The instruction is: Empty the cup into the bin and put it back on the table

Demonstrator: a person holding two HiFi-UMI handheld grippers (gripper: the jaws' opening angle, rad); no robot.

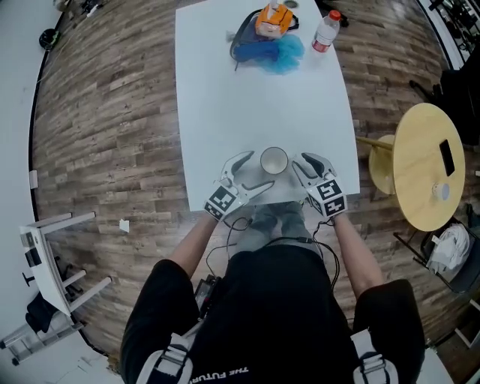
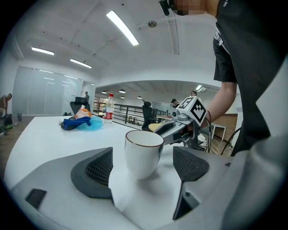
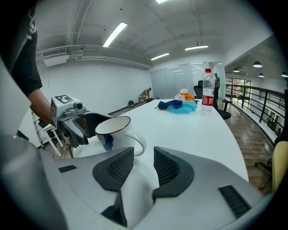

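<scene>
At the desk's (image 1: pixel 255 97) near edge, the cup (image 1: pixel 274 160) stands upright between your left gripper (image 1: pixel 251 174) and right gripper (image 1: pixel 306 169). Both pairs of jaws are spread, neither touching it.

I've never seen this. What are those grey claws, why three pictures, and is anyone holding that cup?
No robot: a person holds a tool in each hand, the left gripper and right gripper. One picture comes from a camera on the person's head; the other two ride on the grippers. On the white table stands a white cup; farther off lie a blue cloth, an orange packet and a bottle. The cup sits between the left fingers, untouched; its handle lies just ahead of the right fingers. Both grippers are open, nothing is held.
</scene>
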